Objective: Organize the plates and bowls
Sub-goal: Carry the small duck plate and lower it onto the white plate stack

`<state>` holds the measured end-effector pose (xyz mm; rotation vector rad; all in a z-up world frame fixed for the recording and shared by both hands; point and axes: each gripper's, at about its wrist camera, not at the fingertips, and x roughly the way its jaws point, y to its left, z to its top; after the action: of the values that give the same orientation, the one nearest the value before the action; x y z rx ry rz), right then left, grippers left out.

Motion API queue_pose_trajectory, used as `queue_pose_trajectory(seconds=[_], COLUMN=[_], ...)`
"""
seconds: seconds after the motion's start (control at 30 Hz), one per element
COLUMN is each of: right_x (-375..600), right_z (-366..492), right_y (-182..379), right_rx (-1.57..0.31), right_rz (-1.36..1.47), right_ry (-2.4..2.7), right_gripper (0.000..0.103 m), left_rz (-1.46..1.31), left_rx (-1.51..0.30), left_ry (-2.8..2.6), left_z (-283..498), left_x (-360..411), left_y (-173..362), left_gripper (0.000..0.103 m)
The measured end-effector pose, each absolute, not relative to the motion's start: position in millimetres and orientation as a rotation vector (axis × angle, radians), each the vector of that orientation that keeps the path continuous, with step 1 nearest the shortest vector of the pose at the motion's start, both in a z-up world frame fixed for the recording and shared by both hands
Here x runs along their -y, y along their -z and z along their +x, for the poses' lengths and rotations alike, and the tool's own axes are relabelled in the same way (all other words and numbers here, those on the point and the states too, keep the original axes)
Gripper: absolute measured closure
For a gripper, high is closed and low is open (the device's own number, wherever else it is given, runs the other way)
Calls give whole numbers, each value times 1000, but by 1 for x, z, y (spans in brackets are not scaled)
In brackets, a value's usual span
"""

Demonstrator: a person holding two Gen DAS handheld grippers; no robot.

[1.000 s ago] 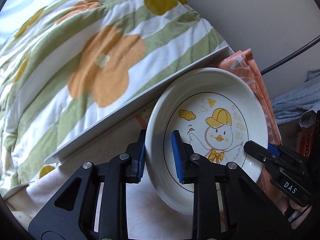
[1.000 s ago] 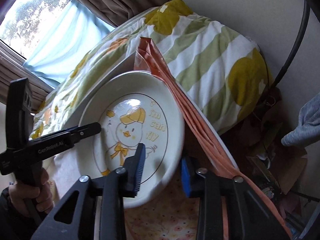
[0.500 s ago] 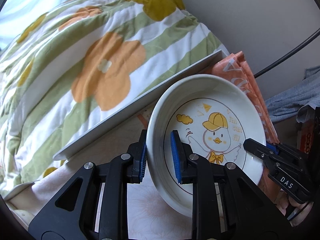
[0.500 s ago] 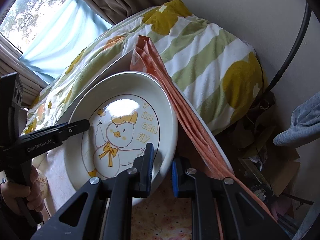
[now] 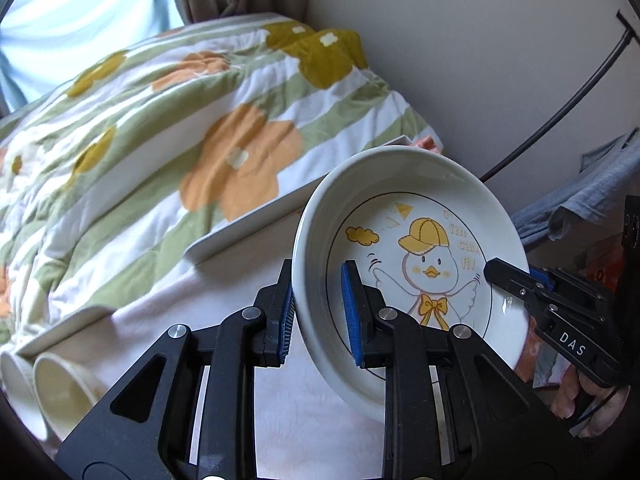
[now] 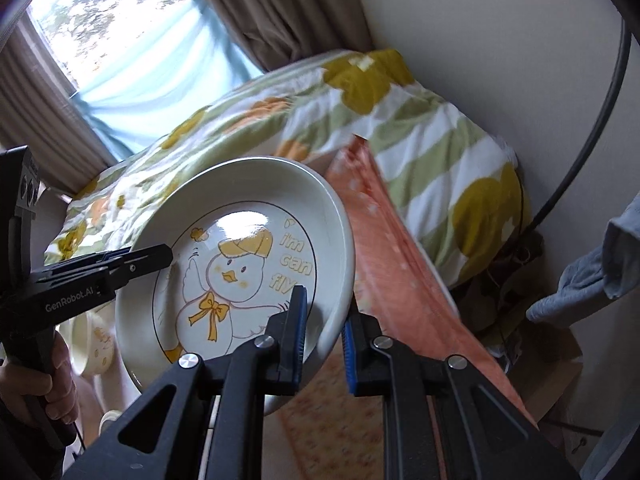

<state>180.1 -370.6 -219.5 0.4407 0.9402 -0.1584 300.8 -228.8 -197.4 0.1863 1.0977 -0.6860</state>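
Note:
A white deep plate (image 5: 408, 216) with a yellow-capped duck drawing is held tilted in the air between both grippers. My left gripper (image 5: 318, 312) is shut on its left rim. My right gripper (image 6: 325, 338) is shut on its right rim; the plate (image 6: 248, 216) fills the middle of the right wrist view. The right gripper's fingers (image 5: 516, 284) show at the plate's right edge in the left wrist view, and the left gripper's fingers (image 6: 132, 260) at its left edge in the right wrist view. Cream bowls (image 5: 60, 376) lie on their sides at lower left.
A white table edge (image 5: 248, 224) runs under the plate, with a flowered green-striped quilt (image 5: 180, 128) behind it. An orange cloth (image 6: 384, 248) hangs to the right of the plate. A wall, a black cable (image 5: 560, 112) and grey clothing (image 6: 592, 280) are on the right.
The plate has been lifted and both grippers have risen with it. The right gripper, open a second ago, has closed on the rim. The window and bowls have come into view.

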Motion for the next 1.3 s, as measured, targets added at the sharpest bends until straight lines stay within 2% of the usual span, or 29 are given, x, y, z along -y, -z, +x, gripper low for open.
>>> queue_pose_trajectory(seconds=[0.37, 0.77, 1.3], right_x=[281, 177, 144], right_z=[130, 88, 86], right_y=[176, 208, 258], right_rx=[-890, -979, -1076], right_rz=[366, 295, 97], right_ry=[55, -89, -243], right_gripper=[88, 88, 88], left_rz=[100, 25, -33], left_rx=[-1030, -1088, -1221], left_ry=[579, 421, 279], left_z=[210, 119, 92], left_x=[111, -14, -29], left_y=[158, 194, 263], left_gripper=[83, 83, 83])
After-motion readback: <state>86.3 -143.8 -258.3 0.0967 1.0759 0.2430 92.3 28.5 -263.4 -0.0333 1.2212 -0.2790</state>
